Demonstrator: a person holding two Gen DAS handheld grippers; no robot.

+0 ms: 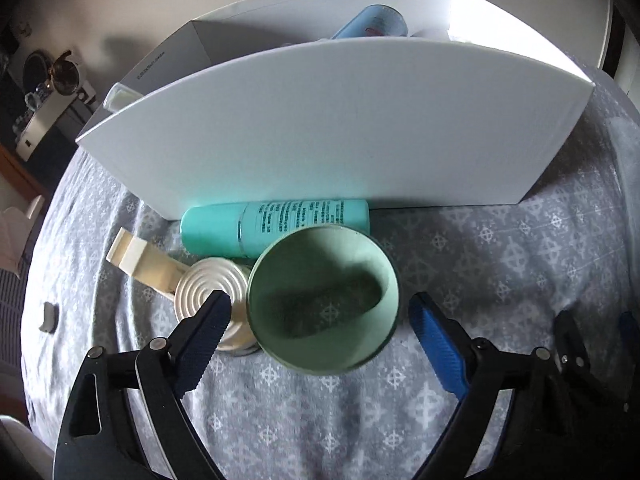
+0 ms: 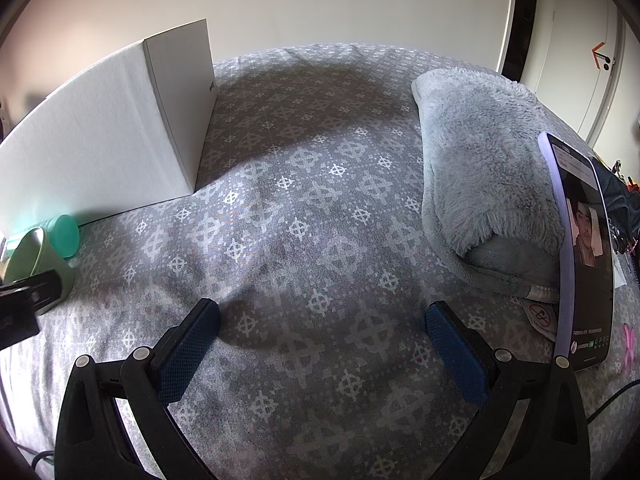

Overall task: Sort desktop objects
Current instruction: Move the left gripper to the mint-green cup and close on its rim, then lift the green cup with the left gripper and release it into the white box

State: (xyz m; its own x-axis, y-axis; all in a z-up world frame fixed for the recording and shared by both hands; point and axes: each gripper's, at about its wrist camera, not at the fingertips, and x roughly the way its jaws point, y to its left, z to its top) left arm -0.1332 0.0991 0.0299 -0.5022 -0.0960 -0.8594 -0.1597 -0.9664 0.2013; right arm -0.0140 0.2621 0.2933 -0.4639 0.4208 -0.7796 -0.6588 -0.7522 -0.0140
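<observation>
Left gripper (image 1: 320,312): fingers spread wide on either side of the pale green cup (image 1: 323,300), holding nothing; the left pad sits just beside the cup's rim, the right pad clear of it.
Right gripper (image 2: 322,320): fingers apart and empty, hovering over bare grey patterned cloth (image 2: 320,208), well away from the objects.
White box (image 1: 320,120): largest item, standing open-topped behind the clutter; a blue cylinder (image 1: 372,22) already lies inside, so it looks like the sorting destination.
Grey plush towel (image 2: 480,168): folded at the right side, beside a propped phone (image 2: 584,256).
Pale green cup: upright on the cloth, mouth facing the camera, centred between the left fingers; seemingly the step in hand.
Teal bottle (image 1: 276,226): lying on its side against the box's front wall, just behind the cup.
Cream ribbed jar (image 1: 208,292): touching or nearly touching the cup's left side, with a cream clip-like piece (image 1: 140,260) behind it.
Doing it well: the left pad should slip between jar and cup without nudging the jar; closing evenly across the cup's wall and lifting straight up should clear the bottle before moving over the box.
</observation>
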